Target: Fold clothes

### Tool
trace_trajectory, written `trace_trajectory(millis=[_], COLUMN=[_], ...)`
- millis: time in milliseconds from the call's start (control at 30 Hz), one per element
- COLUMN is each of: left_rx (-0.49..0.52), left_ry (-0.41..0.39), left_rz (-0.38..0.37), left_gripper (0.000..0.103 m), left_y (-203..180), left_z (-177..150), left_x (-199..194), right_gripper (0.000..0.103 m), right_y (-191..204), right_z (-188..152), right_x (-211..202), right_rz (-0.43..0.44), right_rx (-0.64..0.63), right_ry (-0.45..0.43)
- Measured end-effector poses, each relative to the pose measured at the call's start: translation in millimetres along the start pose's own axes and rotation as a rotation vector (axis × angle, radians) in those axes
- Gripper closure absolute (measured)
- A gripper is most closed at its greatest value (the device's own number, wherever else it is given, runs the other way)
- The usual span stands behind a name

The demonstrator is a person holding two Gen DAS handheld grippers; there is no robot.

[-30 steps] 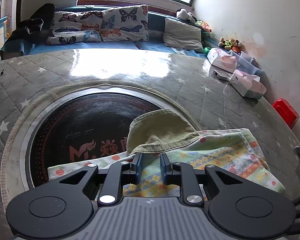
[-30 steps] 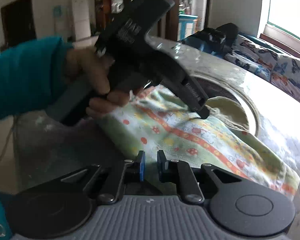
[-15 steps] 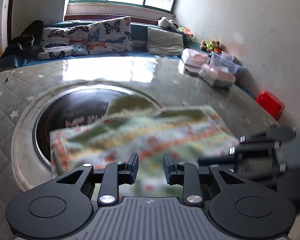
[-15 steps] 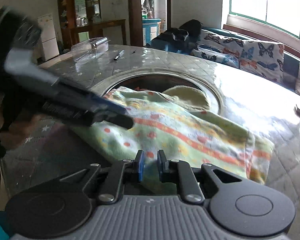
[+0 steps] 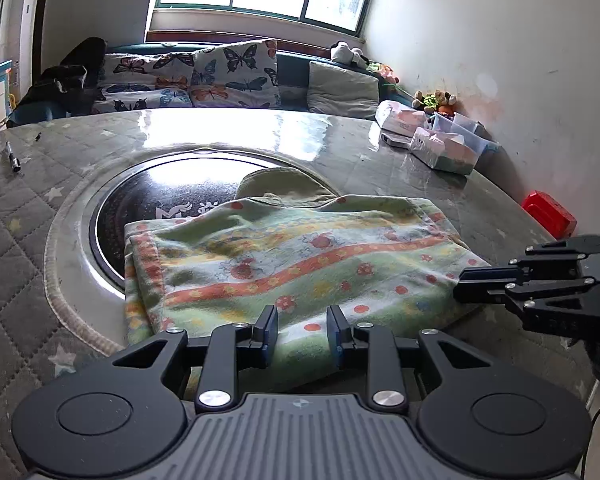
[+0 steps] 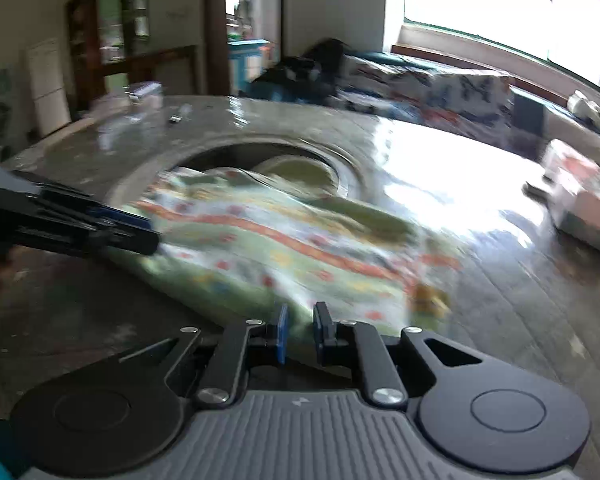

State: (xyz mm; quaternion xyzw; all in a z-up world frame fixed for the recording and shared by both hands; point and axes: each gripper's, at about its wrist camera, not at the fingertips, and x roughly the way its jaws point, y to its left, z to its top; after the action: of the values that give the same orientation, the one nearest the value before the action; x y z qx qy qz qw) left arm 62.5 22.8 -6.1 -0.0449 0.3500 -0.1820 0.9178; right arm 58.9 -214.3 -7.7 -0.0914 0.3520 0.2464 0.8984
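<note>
A folded green garment with orange stripes and red dots (image 5: pixel 300 264) lies on the round table, partly over the dark centre disc (image 5: pixel 160 204). An olive corduroy piece (image 5: pixel 276 188) pokes out behind it. My left gripper (image 5: pixel 302 336) is open at the garment's near edge, nothing between its pads. My right gripper (image 6: pixel 299 332) is slightly open at the garment's near edge (image 6: pixel 284 248), empty; that view is blurred. The right gripper also shows in the left wrist view (image 5: pixel 464 282) at the garment's right corner. The left gripper shows in the right wrist view (image 6: pixel 148 236) at the left.
The table has a grey quilted cover (image 5: pixel 16 240) with stars. Pink and white boxes (image 5: pixel 440 148) stand at the far right, a red box (image 5: pixel 548 218) by the wall. A marker (image 5: pixel 14 158) lies far left. A cushioned bench (image 5: pixel 196 80) runs behind.
The left gripper has let go, opened and pulled back from the garment. The right gripper has opened slightly and swung round to the garment's right side. The garment now lies flat.
</note>
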Motion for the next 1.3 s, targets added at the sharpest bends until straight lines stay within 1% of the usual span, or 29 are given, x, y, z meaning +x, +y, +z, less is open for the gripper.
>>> trace_trajectory(millis=[67, 133, 200, 300, 367, 400, 500, 567, 633, 700, 733, 800, 867, 933, 1033, 1100, 1167, 1300], left_rx=[-0.008, -0.018, -0.031, -0.065, -0.084, -0.092, -0.113, -0.111, -0.122, -0.129, -0.125, -0.117, -0.115, -0.118, -0.149, -0.153, -0.126, -0.114], left_ry=[-0.006, -0.01, -0.01, -0.012, -0.014, -0.014, -0.015, -0.016, -0.01, -0.005, -0.006, -0.011, -0.012, -0.001, 0.029, 0.031, 0.021, 0.021], left_rz=[0.002, 0.011, 0.027, 0.03, 0.031, 0.03, 0.026, 0.047, 0.043, 0.041, 0.045, 0.053, 0.054, 0.075, 0.082, 0.073, 0.064, 0.042], left_gripper=[0.074, 0.074, 0.073, 0.073, 0.073, 0.073, 0.073, 0.072, 0.072, 0.072, 0.072, 0.071, 0.071, 0.071, 0.071, 0.071, 0.071, 0.073], left_y=[3, 7, 11, 19, 23, 25, 31, 33, 37, 39, 39, 39, 42, 47, 58, 59, 55, 51], left_z=[-2, -4, -5, -8, -9, -10, -11, -12, -11, -6, -3, 4, 11, 16, 23, 30, 38, 56], left_x=[-3, -7, -10, -15, -17, -18, -21, -22, -24, -22, -21, -18, -12, -4, 5, 8, 12, 31], right_gripper=[0.093, 0.093, 0.093, 0.09, 0.089, 0.089, 0.089, 0.09, 0.089, 0.087, 0.083, 0.08, 0.08, 0.08, 0.08, 0.08, 0.08, 0.08], right_y=[-12, -17, -19, -18, -17, -17, -24, -29, -30, -29, -29, -29, -31, -35, -39, -42, -44, -50], right_z=[-8, -11, -9, -3, 3, 5, 2, -1, 1, 6, 9, 15, 18, 19, 27, 32, 38, 50], right_x=[-1, -7, -12, -18, -15, -11, 5, 8, 4, 2, 2, 4, 11, 19, 25, 29, 33, 40], right_rz=[-0.005, -0.02, -0.028, -0.03, -0.021, -0.017, -0.023, -0.013, -0.014, -0.018, -0.018, -0.017, -0.02, -0.026, -0.027, -0.027, -0.027, -0.027], right_rx=[0.037, 0.045, 0.049, 0.035, 0.032, 0.034, 0.051, 0.077, 0.079, 0.067, 0.062, 0.055, 0.057, 0.063, 0.064, 0.064, 0.064, 0.064], right_ry=[0.016, 0.02, 0.009, -0.03, -0.046, -0.045, -0.002, 0.007, 0.003, -0.006, -0.012, -0.024, -0.019, -0.002, -0.004, -0.007, -0.011, -0.017])
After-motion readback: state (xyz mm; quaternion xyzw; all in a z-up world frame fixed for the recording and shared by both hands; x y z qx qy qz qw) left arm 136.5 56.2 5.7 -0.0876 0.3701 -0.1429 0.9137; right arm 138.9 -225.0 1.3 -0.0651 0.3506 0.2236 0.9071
